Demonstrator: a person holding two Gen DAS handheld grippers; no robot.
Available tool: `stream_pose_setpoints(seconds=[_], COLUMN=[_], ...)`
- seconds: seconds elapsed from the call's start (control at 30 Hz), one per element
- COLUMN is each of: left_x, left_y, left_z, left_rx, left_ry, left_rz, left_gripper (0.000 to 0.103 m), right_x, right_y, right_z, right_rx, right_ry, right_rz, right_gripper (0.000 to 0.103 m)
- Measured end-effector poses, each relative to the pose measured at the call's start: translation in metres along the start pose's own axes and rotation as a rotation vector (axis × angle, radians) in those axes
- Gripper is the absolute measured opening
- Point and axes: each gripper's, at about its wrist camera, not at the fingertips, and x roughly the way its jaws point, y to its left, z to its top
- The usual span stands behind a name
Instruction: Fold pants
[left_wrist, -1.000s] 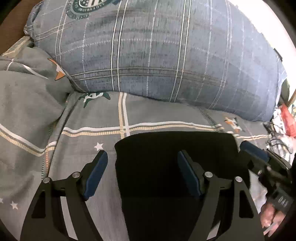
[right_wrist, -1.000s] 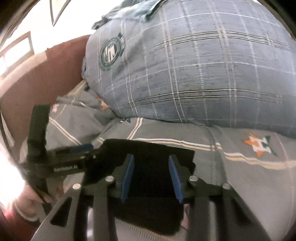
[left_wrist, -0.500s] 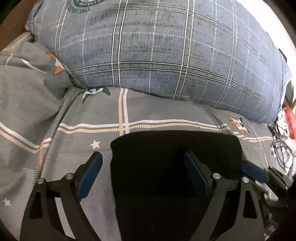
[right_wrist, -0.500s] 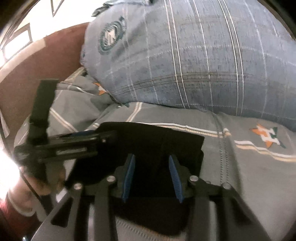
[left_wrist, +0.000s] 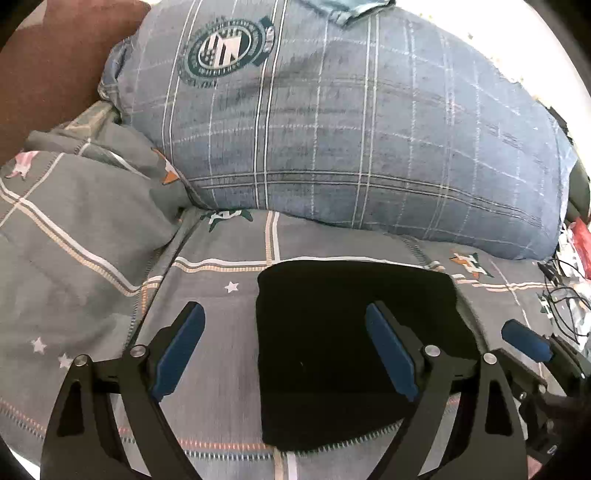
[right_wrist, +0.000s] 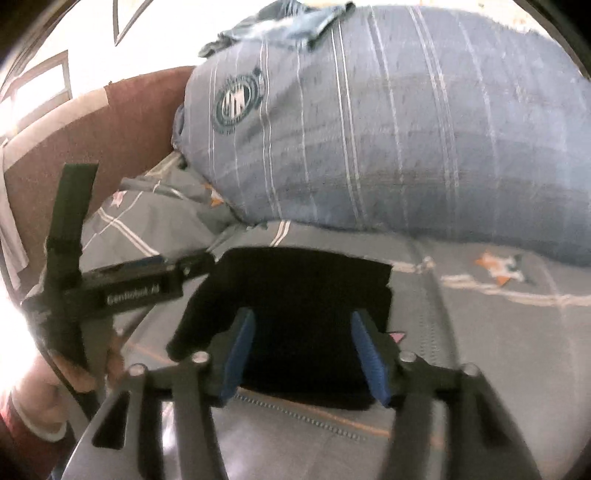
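Note:
The black pants (left_wrist: 332, 332) lie folded into a compact rectangle on the grey bedsheet (left_wrist: 92, 221). My left gripper (left_wrist: 286, 350) hovers open over their left edge, one pad above the sheet and the other above the black cloth, gripping nothing. In the right wrist view the pants (right_wrist: 303, 284) lie below my right gripper (right_wrist: 304, 354). Its jaws are opening, and the blue pads stand apart above the cloth without pressing it. The left gripper (right_wrist: 140, 288) shows at the left of that view, held by a hand (right_wrist: 74, 373).
A large blue plaid pillow (left_wrist: 351, 129) with a round badge fills the back of the bed. A brown headboard (left_wrist: 48, 74) stands at the far left. Cables and clutter (left_wrist: 569, 288) lie off the bed's right side. The sheet bunches up at the left.
Both grippers have drawn back and risen from the pants, so more of the pillow shows. The right jaws have spread wider and the left jaws a little wider. The pants stay flat.

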Motion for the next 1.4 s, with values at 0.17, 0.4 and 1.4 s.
stream_pose_setpoints(seconds=[0.17, 0.4, 1.4], left_x=[-0.024, -0.038, -0.066], left_y=[-0.013, -0.017, -0.028], left_z=[-0.007, -0.015, -0.046], left_rx=[0.055, 0.06, 0.12], left_ry=[-0.04, -0.046, -0.11], left_rz=[0.049, 0.052, 0.198], left_gripper=[0.09, 0.09, 0.096], right_x=[-0.016, -0.02, -0.028], right_y=[-0.001, -0.001, 0.009], right_z=[-0.005, -0.011, -0.03], right_rx=[0.054, 0.061, 0.057], right_ry=[-0.044, -0.041, -0.013], right_rz=[-0.041, -0.073, -0.1], right_gripper=[0.075, 0.08, 0.082])
